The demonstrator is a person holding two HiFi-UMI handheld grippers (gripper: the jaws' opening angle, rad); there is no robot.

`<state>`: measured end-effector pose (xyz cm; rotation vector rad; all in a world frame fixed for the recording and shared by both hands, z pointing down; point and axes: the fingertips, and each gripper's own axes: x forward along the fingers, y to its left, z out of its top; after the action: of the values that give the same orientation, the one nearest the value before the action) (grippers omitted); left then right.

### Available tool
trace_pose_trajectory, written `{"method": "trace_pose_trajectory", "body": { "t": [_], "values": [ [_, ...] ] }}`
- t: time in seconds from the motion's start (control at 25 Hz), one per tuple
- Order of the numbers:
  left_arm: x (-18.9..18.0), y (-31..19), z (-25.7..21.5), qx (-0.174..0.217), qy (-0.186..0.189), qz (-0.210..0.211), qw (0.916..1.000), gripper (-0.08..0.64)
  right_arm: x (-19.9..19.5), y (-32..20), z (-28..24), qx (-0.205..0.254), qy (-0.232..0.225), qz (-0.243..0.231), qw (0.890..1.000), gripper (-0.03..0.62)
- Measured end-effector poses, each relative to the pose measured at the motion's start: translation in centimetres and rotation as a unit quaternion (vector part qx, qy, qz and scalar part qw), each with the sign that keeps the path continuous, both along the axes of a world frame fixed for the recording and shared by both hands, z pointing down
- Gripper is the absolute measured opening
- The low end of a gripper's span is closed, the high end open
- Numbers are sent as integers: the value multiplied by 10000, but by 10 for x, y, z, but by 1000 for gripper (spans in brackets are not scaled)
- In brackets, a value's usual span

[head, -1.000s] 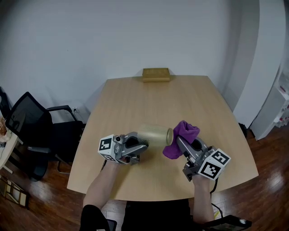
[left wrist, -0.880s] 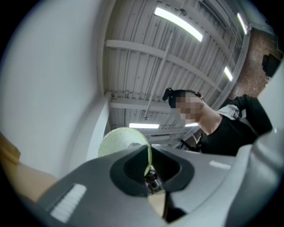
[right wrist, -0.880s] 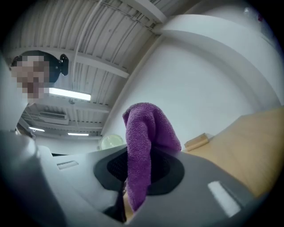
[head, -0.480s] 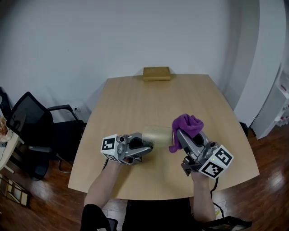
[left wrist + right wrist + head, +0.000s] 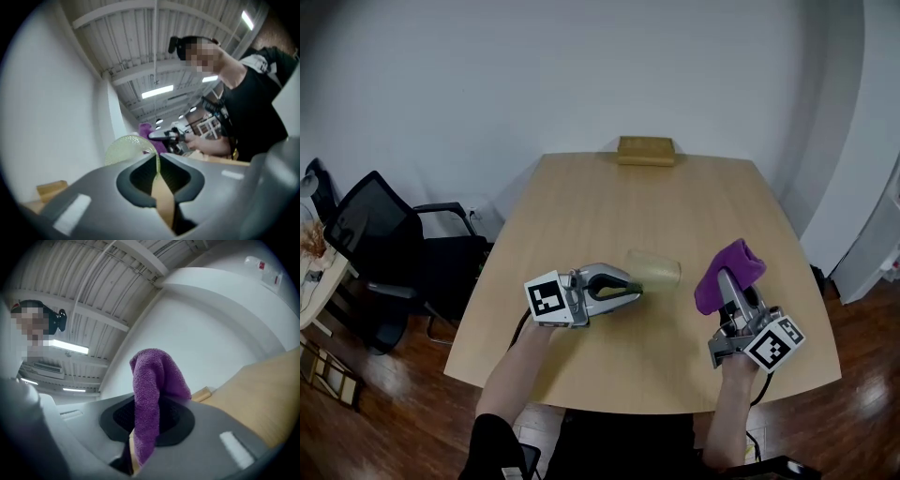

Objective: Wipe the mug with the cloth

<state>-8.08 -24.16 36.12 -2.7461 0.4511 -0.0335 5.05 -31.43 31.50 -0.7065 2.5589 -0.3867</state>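
The only print to see is the black and white square pattern on each gripper's cube, one at the lower left (image 5: 548, 298) and one at the lower right (image 5: 773, 344) of the head view. A moment ago the purple cloth (image 5: 736, 258) was pressed against the open end of the mug (image 5: 656, 270). Now it has moved off to the right of the frame and sits apart from the mug. The mug, pale yellow-green and see-through, is lower now, on its side close over the wooden table (image 5: 609, 206) in the middle of the frame. The left gripper (image 5: 636, 286) has its jaws nearly together, pinching the mug's thin rim, and they have just closed a little more. The right gripper (image 5: 724, 281) has its jaws squeezed on the cloth, which pokes up from between them in a soft lump in the right gripper view (image 5: 150, 380)
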Motion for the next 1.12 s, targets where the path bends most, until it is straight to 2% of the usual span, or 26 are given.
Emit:
{"method": "trace_pose_trajectory", "body": {
  "t": [0.08, 0.12, 0.2, 0.32, 0.44, 0.52, 0.64, 0.68, 0.76, 0.84, 0.88, 0.96, 1.04, 1.08, 1.12],
  "values": [
    [0, -4, 11, 596, -701, -496, 9945, 43, 1, 1, -1, 68, 93, -44, 9999, 55],
    [3, -4, 15, 952, -1055, -710, 9873, 43, -1, 2, -3, 117, 193, -69, 9997, 55],
    [13, -2, 26, 1716, -1768, -999, 9640, 43, -8, 1, -5, 189, 458, -122, 9987, 55],
    [34, 3, 44, 2564, -2721, -1057, 9214, 43, -36, -6, 2, 86, 1029, -352, 9940, 55],
    [45, 2, 67, 2978, -3613, -997, 8780, 43, -78, 12, 9, 23, 1399, -835, 9866, 55],
    [46, -3, 81, 3154, -4176, -1002, 8462, 44, -102, 45, 5, 213, 1486, -1151, 9819, 55],
    [40, -10, 88, 3493, -4644, -1148, 8057, 42, -117, 87, -10, 465, 1339, -1802, 9734, 55],
    [37, -12, 88, 3654, -4787, -1214, 7890, 41, -109, 85, -17, 495, 1215, -1784, 9752, 60],
    [33, -15, 88, 4024, -5058, -1343, 7511, 41, -79, 53, -30, 504, 1160, -1131, 9855, 60],
    [32, -16, 84, 4373, -5222, -1444, 7178, 41, -57, 14, -22, 328, 1513, -523, 9866, 60],
    [33, -17, 83, 4504, -5281, -1465, 7048, 41, -57, 4, -10, 178, 1749, -494, 9832, 60],
    [35, -17, 83, 4661, -5365, -1441, 6886, 41, -75, 4, 15, -30, 2188, -827, 9722, 60],
    [38, -18, 87, 4685, -5464, -1370, 6806, 41, -98, 25, 27, 65, 2436, -1204, 9624, 60],
    [37, -19, 89, 4630, -5519, -1343, 6804, 47, -107, 39, 24, 197, 2440, -1371, 9598, 60],
    [35, -20, 93, 4498, -5544, -1327, 6875, 52, -113, 55, 18, 342, 2341, -1592, 9585, 60]
  ]
}}
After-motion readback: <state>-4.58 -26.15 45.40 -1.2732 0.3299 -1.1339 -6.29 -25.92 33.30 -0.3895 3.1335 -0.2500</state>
